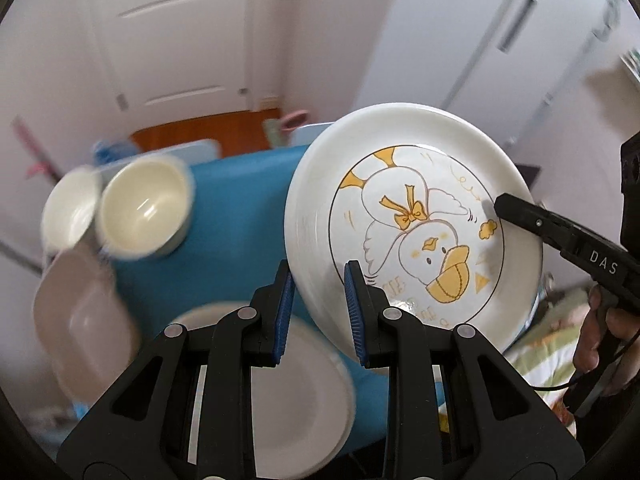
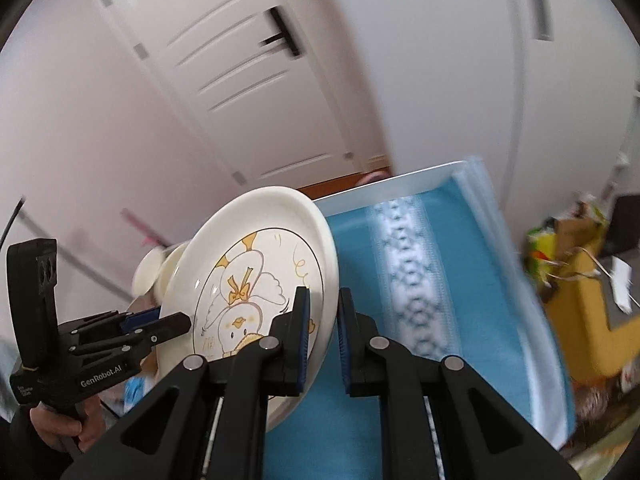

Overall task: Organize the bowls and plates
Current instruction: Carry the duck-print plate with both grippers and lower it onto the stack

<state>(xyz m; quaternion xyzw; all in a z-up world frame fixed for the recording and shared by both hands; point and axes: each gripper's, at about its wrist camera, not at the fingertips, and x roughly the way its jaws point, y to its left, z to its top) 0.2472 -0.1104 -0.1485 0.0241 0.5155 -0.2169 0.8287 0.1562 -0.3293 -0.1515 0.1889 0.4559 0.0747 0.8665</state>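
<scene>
I have the duck plate (image 1: 416, 224) up off the surface (image 1: 240, 216), tilted steeply on edge, and both claws are grasping it. It is white and glossy with a broad raised rim, a thin dark ring inside, and a cartoon duck in yellow and orange with a bow. My left claw (image 1: 320, 312) is clenched on its near rim, the blue pads (image 1: 285, 316) pinching either side. My right claw (image 2: 323, 334) bites the opposite rim, jaws nearly closed on the thin edge.

Beyond and right of my right claw the blue cloth with its pale patterned stripe (image 2: 408, 280) lies bare to the surface's far edge (image 2: 384, 184), giving open room there. Beyond that edge stand a white door (image 1: 176, 32) and pale walls.

Left of my left claw the surface is crowded: two cream bowls (image 1: 144, 212) side by side, blurred, with a grey-pink squarish dish (image 1: 84, 320) nearer me. Directly under my left claw sits a plain white plate (image 1: 304, 392). Far right of my right claw, off the surface, lies yellow clutter (image 2: 576, 288).
</scene>
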